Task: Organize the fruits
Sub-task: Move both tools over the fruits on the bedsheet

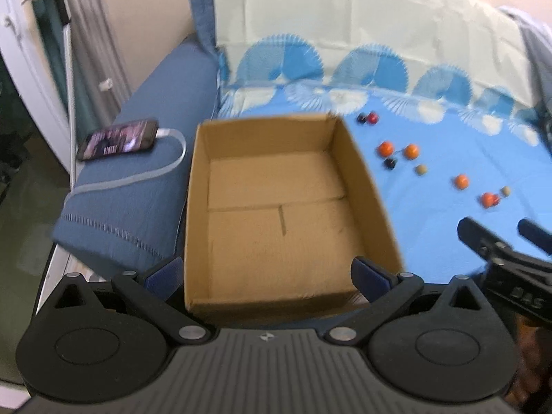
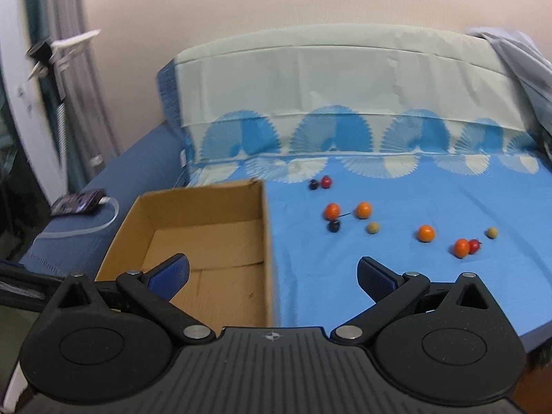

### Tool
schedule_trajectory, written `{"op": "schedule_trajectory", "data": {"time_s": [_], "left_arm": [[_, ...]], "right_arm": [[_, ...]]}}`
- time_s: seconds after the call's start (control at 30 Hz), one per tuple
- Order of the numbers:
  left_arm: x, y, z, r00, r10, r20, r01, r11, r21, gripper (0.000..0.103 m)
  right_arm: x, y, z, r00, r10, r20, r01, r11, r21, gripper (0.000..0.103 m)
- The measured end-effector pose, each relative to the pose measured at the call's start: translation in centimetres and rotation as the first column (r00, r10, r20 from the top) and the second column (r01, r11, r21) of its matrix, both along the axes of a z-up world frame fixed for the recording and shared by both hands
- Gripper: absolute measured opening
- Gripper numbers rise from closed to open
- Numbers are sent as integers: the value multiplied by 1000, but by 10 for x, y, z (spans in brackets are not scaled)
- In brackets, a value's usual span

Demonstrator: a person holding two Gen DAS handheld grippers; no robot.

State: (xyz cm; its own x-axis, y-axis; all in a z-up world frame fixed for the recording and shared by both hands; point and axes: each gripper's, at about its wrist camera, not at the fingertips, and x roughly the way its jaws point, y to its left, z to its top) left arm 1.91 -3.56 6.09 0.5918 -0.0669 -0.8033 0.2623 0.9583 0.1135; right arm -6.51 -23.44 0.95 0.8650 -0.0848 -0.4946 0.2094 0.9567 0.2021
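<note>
An empty cardboard box (image 1: 276,207) (image 2: 207,241) stands on a blue sheet. Small toy fruits lie scattered to its right: several orange ones (image 2: 426,233) (image 1: 461,181), dark ones (image 2: 334,226) (image 1: 390,163), red ones (image 2: 326,181) (image 1: 372,116) and olive ones (image 2: 373,227) (image 1: 420,169). My left gripper (image 1: 272,272) hovers open over the box's near edge, holding nothing. My right gripper (image 2: 272,272) is open and empty above the box's right wall, short of the fruits; it also shows as the right gripper (image 1: 496,231) at the lower right of the left wrist view.
A phone (image 1: 117,139) (image 2: 77,201) with a white cable (image 1: 165,169) lies on the blue sofa arm (image 1: 131,214) left of the box. A pale backrest cover (image 2: 345,79) rises behind the fruits. A white door (image 1: 20,69) is at far left.
</note>
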Motion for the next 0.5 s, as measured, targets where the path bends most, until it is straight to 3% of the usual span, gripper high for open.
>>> {"op": "schedule_trajectory", "data": {"time_s": [0.2, 0.4, 0.5], "left_arm": [[5, -42, 68, 996, -59, 67, 58, 998, 12, 103], [5, -97, 139, 974, -117, 194, 126, 991, -36, 103], [5, -130, 158, 961, -193, 198, 209, 976, -63, 103]], "right_arm": [[-9, -49, 18, 990, -131, 47, 133, 991, -34, 102], [-12, -110, 13, 965, -261, -4, 260, 961, 90, 102], [-15, -139, 5, 946, -324, -30, 325, 936, 133, 102]]}}
